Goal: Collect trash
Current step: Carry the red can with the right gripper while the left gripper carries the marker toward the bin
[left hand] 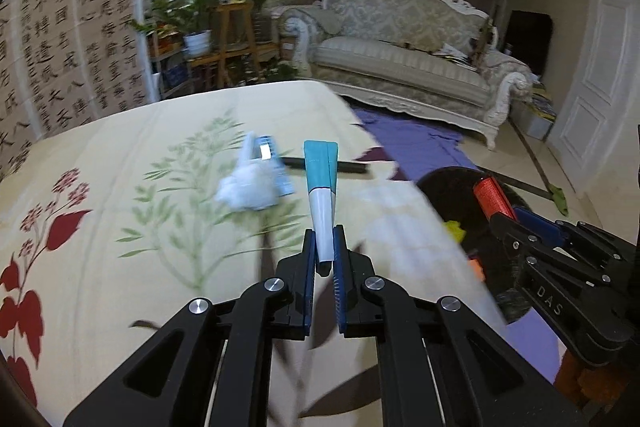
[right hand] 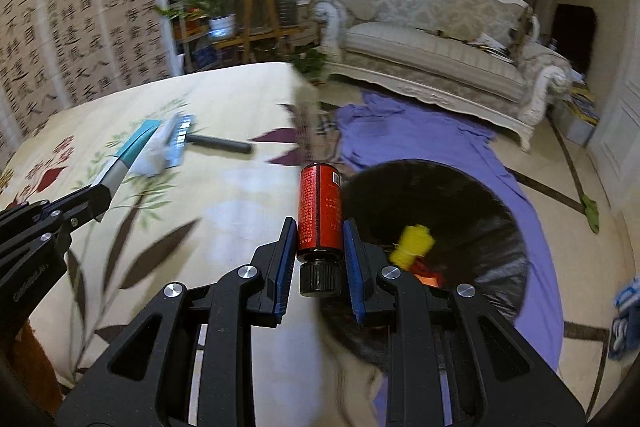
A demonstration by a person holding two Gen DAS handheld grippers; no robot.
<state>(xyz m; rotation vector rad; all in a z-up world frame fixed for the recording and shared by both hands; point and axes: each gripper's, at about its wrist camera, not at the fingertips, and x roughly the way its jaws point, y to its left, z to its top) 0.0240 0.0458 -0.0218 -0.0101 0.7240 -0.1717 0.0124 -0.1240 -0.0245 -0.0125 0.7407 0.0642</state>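
The left tongs (left hand: 325, 259) are clamped on a flattened teal-and-white tube (left hand: 322, 195), gripped at its narrow white end; its long axis runs toward 12 o'clock from the jaws, over the counter's cream, leaf-printed cloth (left hand: 120, 155). The right tongs (right hand: 318, 259) are clamped on a red cylindrical bottle (right hand: 319, 211) just above its ribbed black cap (right hand: 320, 279), the base pointing to 12 o'clock.

The relation that matters is the black trash bag (right hand: 440, 203): its glossy, crinkled mouth lies open beside the counter's edge, at about 2 o'clock from the right tongs and near them, with something yellow (right hand: 414, 245) already inside. In the left wrist view the bag is seen at 3 o'clock, well beyond the tube, so the right hand is judged the nearer; the bottle is probably to be dropped first.

Left on the cloth at 11 o'clock from the left tongs are 3 items: a crumpled white tissue (left hand: 248, 189), a blue-and-white wrapper (left hand: 276, 163) and a dark slender stick (left hand: 340, 167), lying crosswise.
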